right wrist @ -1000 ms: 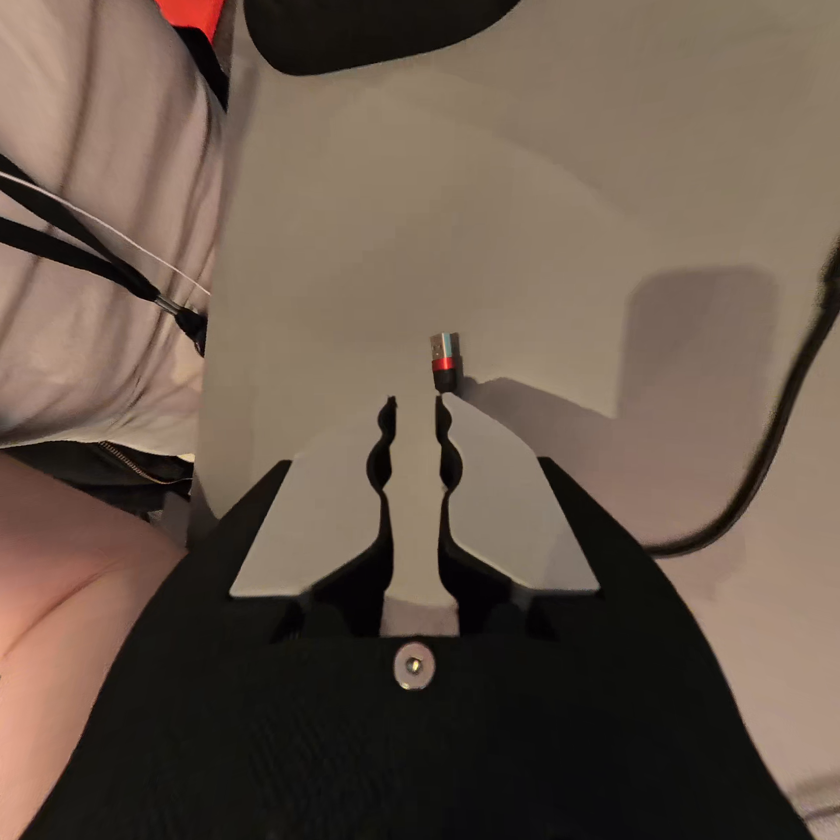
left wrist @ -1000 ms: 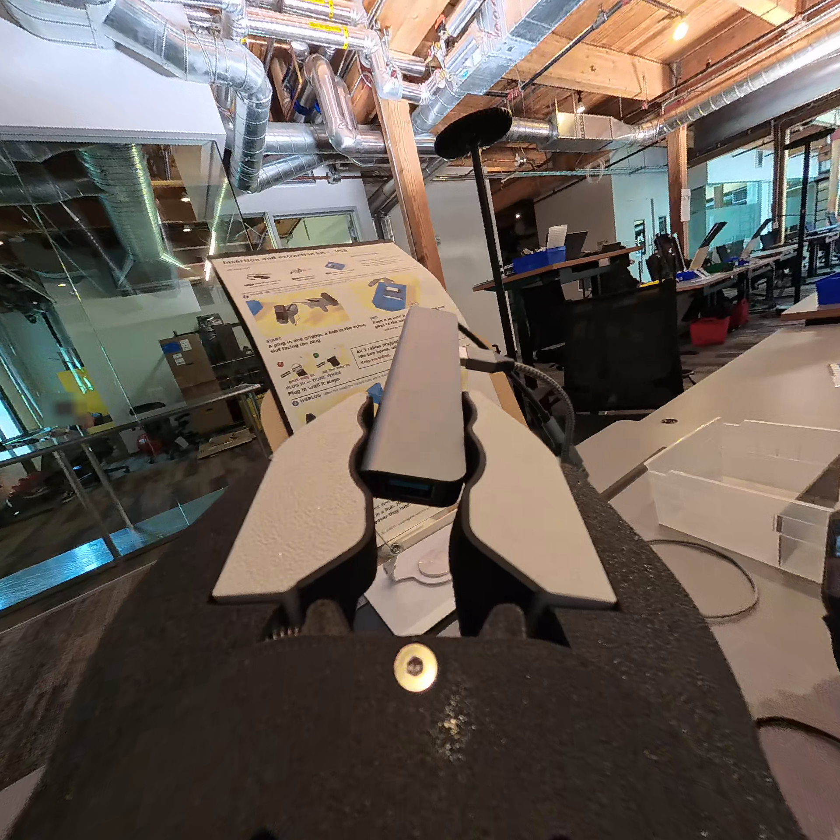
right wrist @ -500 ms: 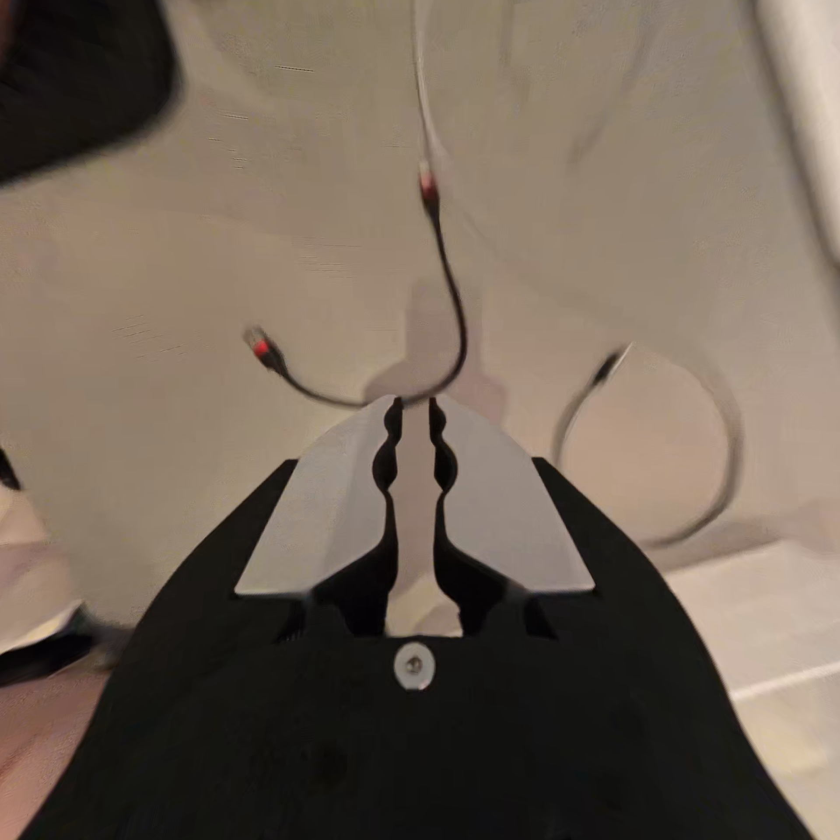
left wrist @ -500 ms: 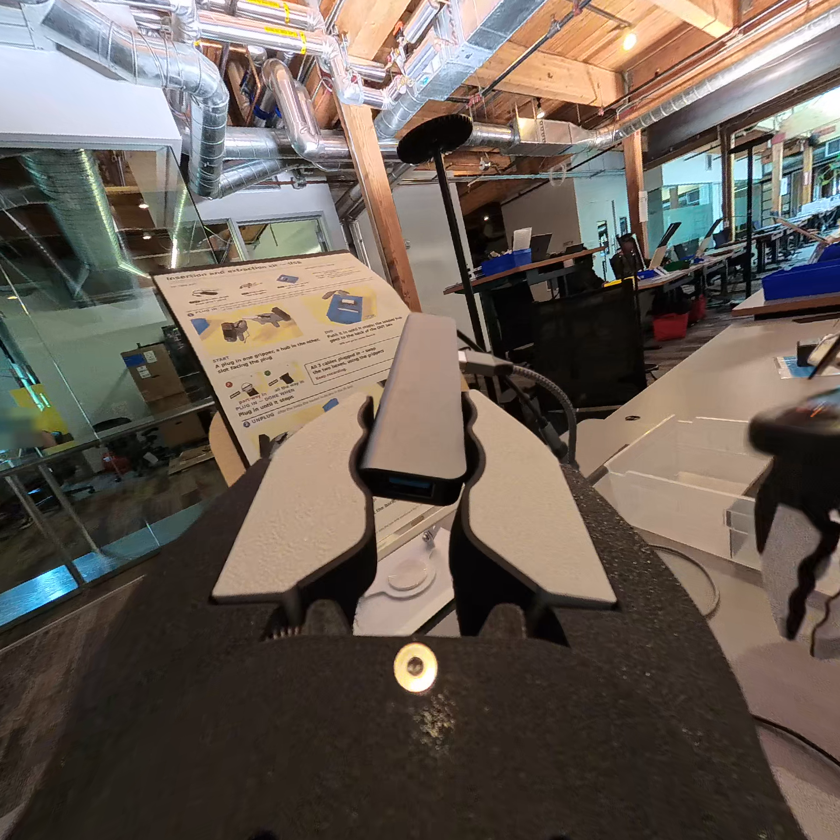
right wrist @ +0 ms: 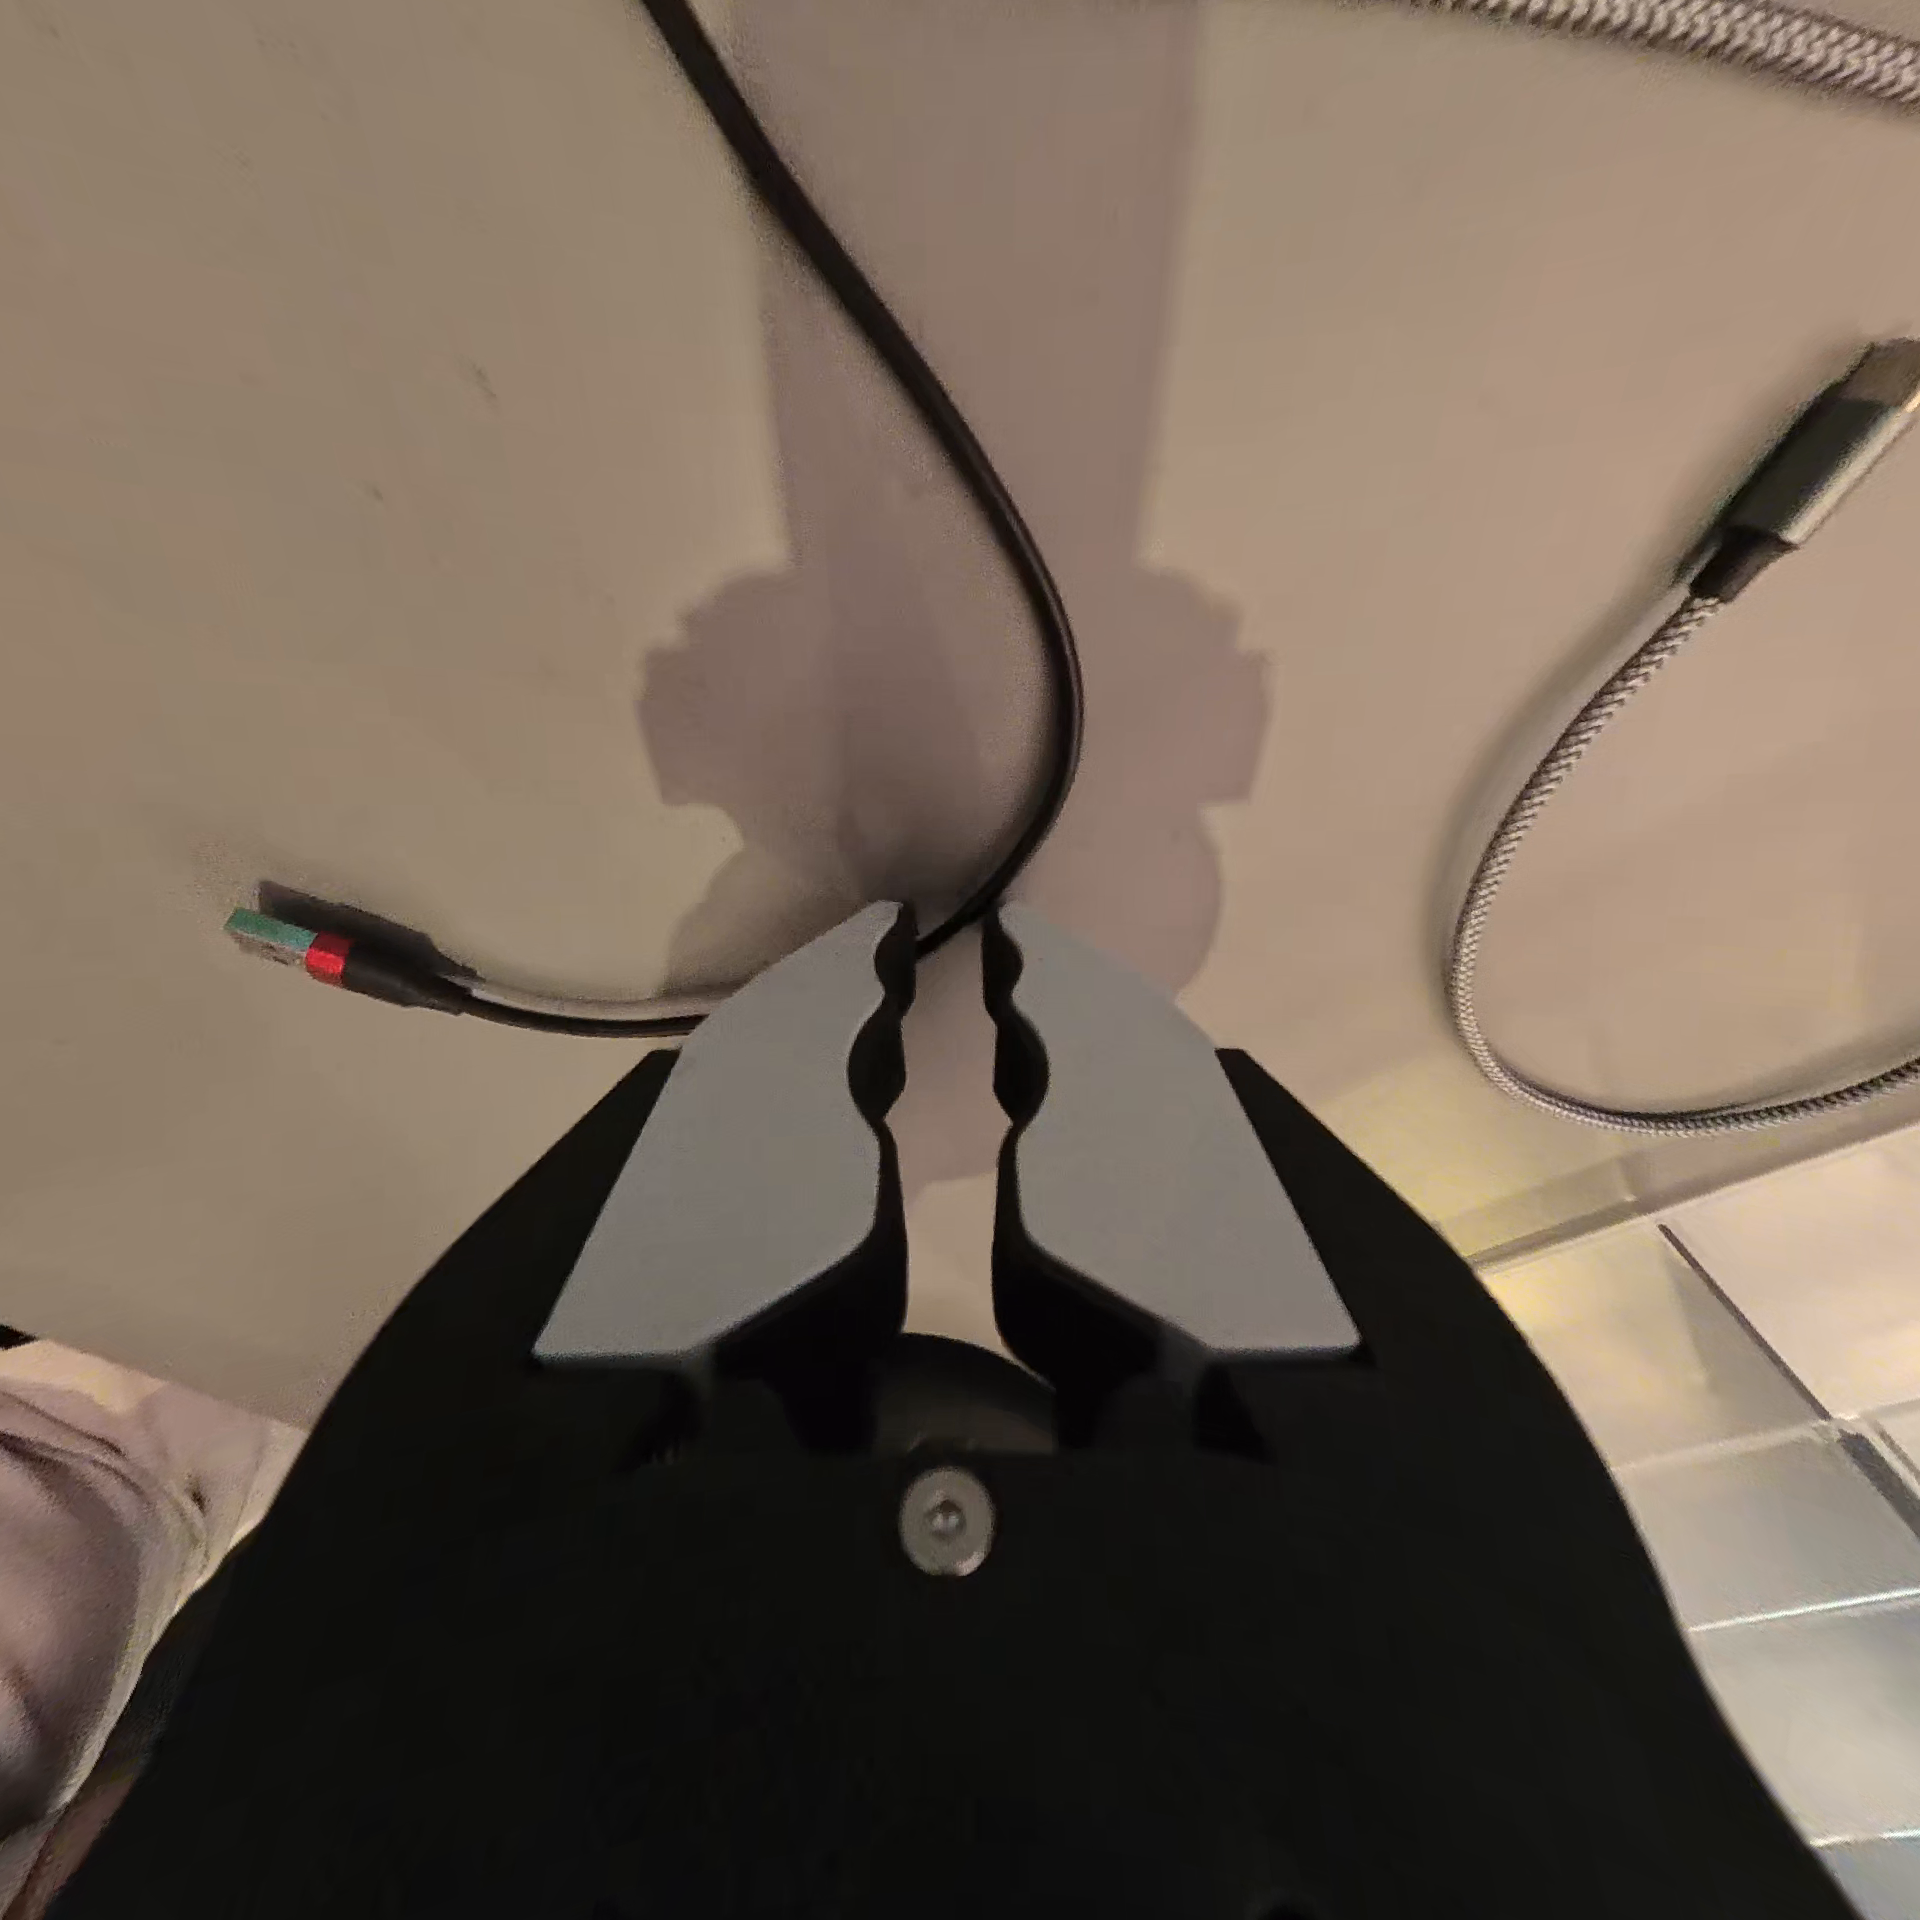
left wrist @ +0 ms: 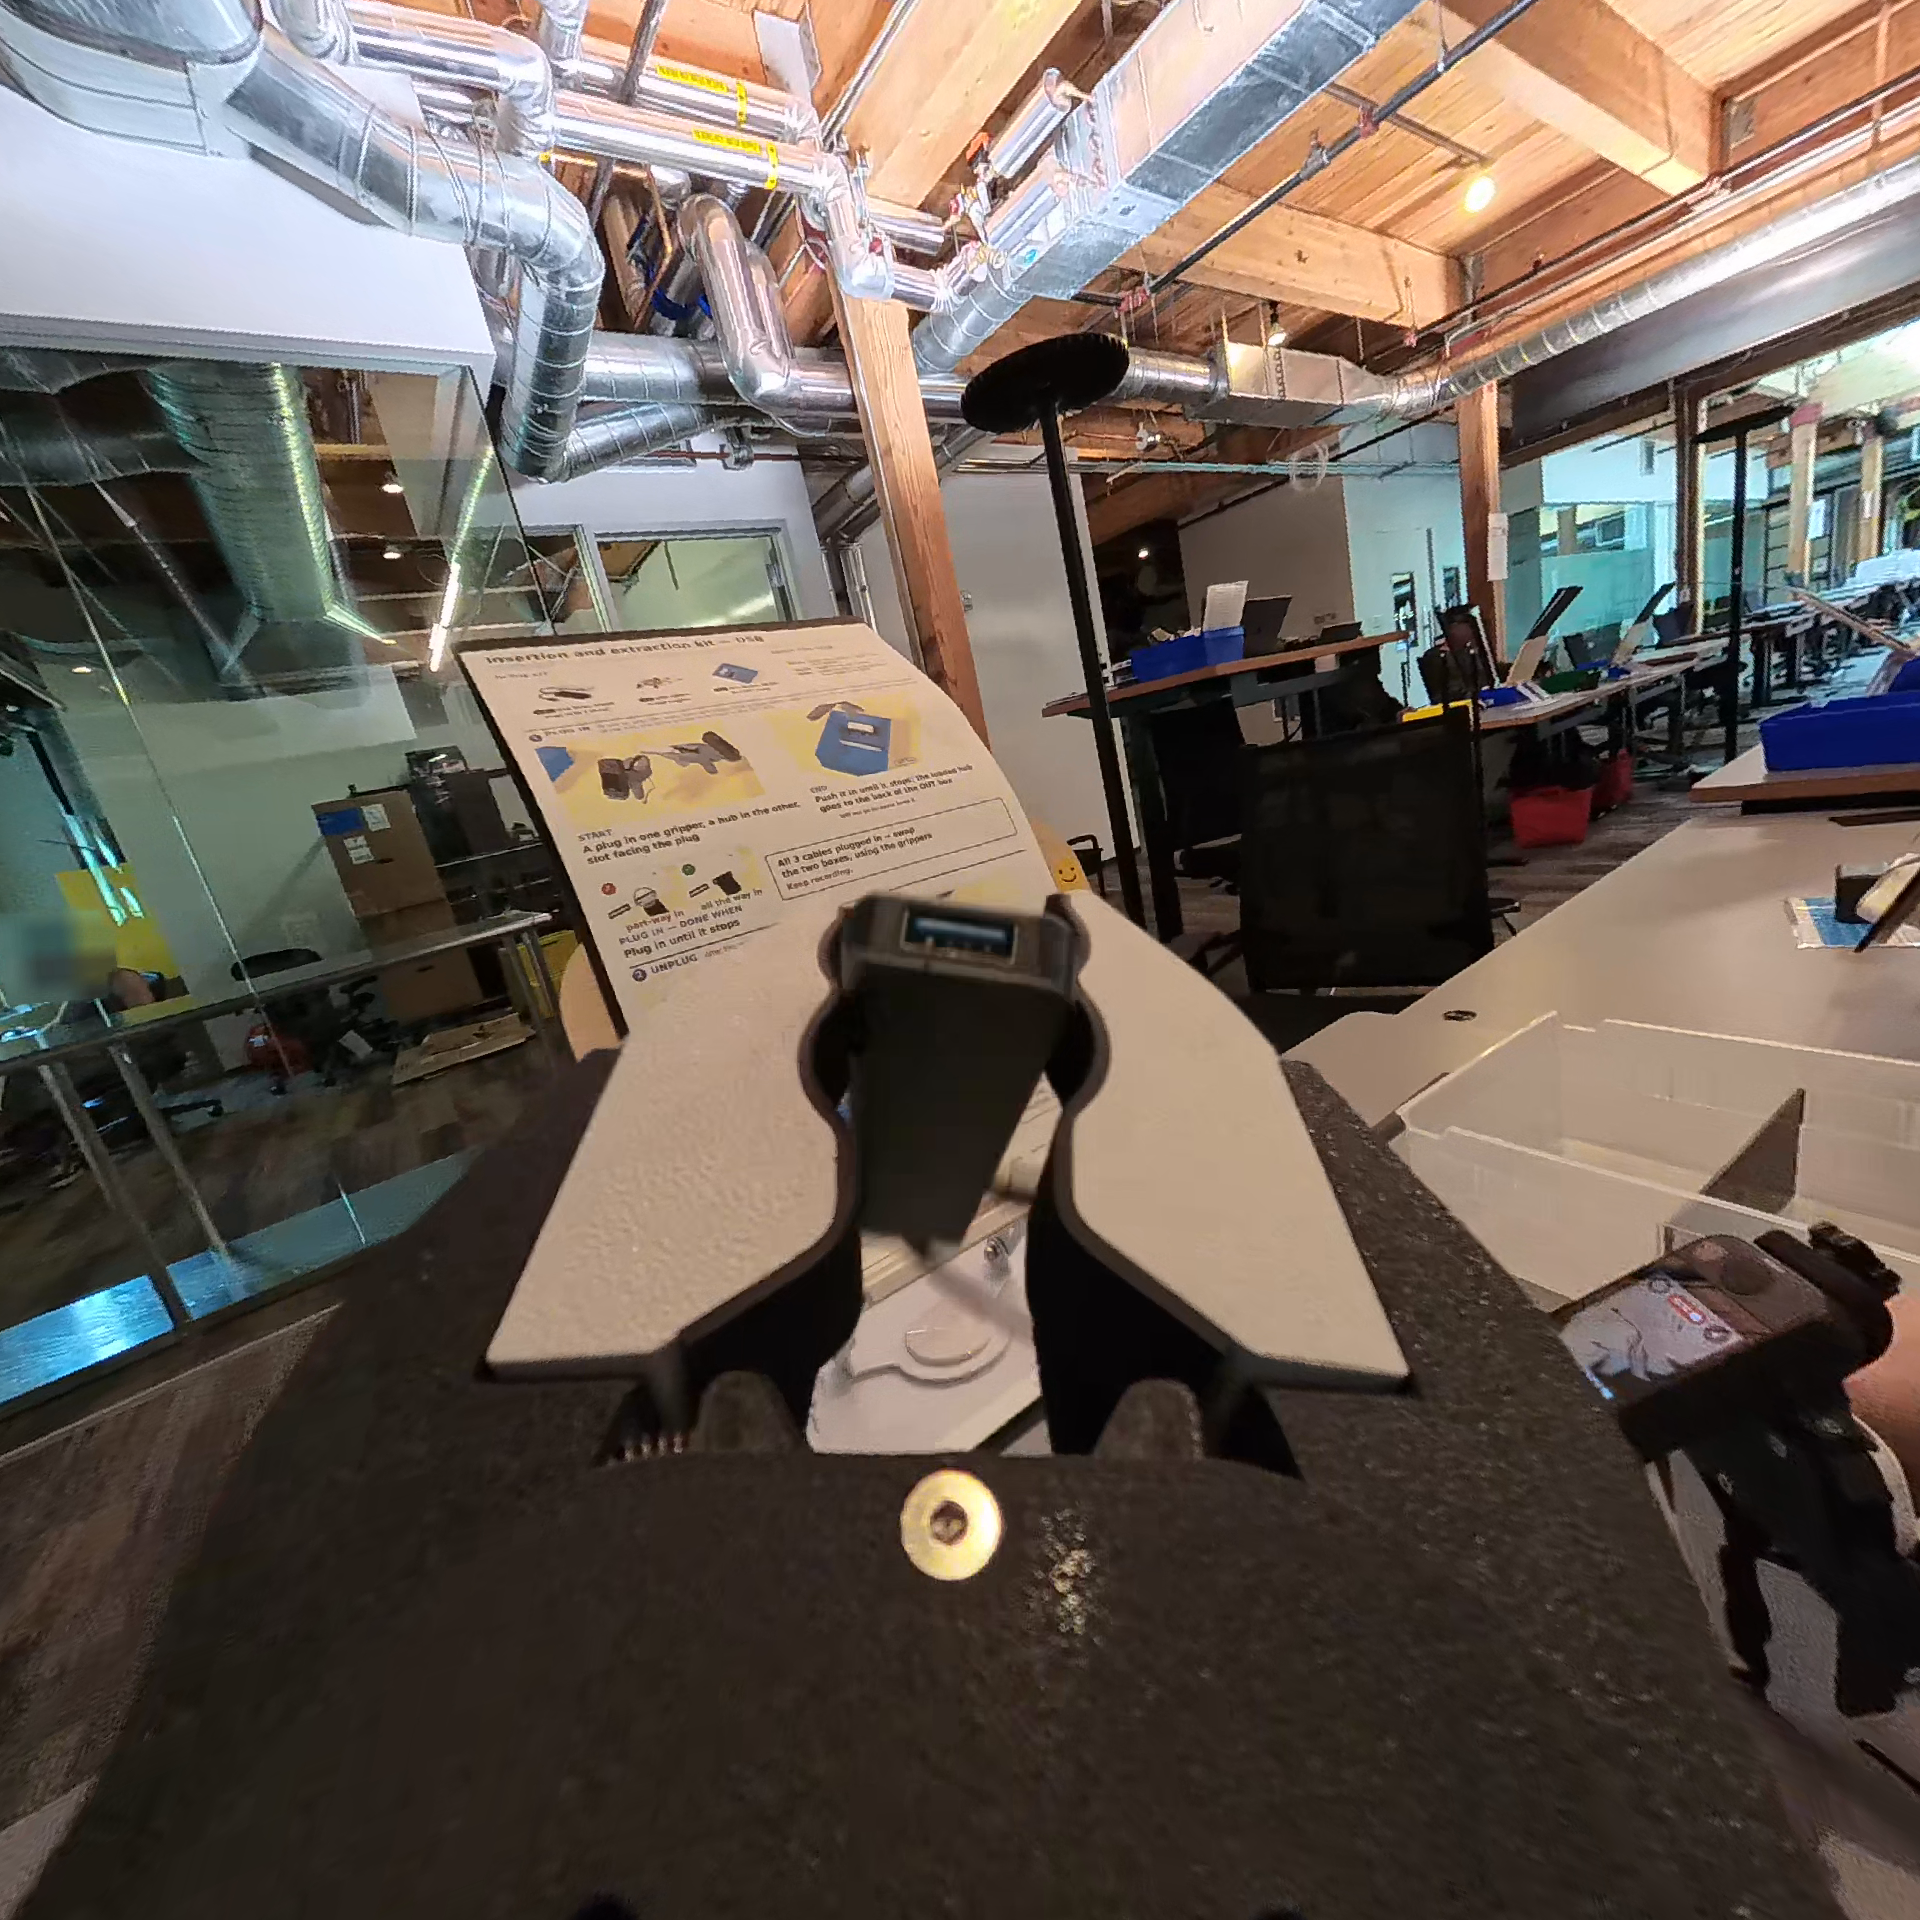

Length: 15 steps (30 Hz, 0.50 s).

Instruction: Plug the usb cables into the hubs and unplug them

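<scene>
Plug [right wrist: 286,940] lies left of your narrowly parted, empty right claw [right wrist: 940,920], pointing left, while your left claw [left wrist: 951,971] clamps the hub [left wrist: 940,1049].

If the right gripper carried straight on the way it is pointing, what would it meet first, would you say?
Probably the black cable curving just beyond the right gripper, then the table it lies on; depth is hard to judge.
</scene>
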Tool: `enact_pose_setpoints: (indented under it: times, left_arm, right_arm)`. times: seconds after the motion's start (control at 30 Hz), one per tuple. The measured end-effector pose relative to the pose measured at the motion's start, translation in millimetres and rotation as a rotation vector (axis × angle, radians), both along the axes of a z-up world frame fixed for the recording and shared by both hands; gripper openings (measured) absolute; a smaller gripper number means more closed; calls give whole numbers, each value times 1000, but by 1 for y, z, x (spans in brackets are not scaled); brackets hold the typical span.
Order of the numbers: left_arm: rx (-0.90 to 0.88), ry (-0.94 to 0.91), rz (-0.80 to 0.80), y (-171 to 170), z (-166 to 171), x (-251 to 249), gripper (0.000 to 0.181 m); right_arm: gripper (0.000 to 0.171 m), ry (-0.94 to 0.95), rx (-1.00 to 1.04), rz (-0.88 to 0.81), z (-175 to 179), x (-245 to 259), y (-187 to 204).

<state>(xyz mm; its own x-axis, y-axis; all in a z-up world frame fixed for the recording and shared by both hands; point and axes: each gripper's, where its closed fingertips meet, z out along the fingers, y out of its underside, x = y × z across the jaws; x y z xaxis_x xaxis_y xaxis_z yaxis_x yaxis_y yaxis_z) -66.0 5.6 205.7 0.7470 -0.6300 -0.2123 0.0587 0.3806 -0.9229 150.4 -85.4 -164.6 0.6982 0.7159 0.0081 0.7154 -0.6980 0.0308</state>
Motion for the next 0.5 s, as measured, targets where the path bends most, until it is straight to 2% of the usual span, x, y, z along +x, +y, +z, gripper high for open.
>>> enact_pose_setpoints:
  times: [0.13, 0.33, 0.5]
  left_arm:
    - [-26, 58, 2, 7, -11, 9, 33]
    - [-95, 78, -135, 5, -22, 32, 32]
    - [-114, 96, -151, 6, -27, 37, 32]
  right_arm:
    - [6, 17, -10, 3, 0, 3, 2]
    - [4, 52, -32, 28, 1, 6, 3]
    - [4, 130, 57, 32, 25, 6, 14]
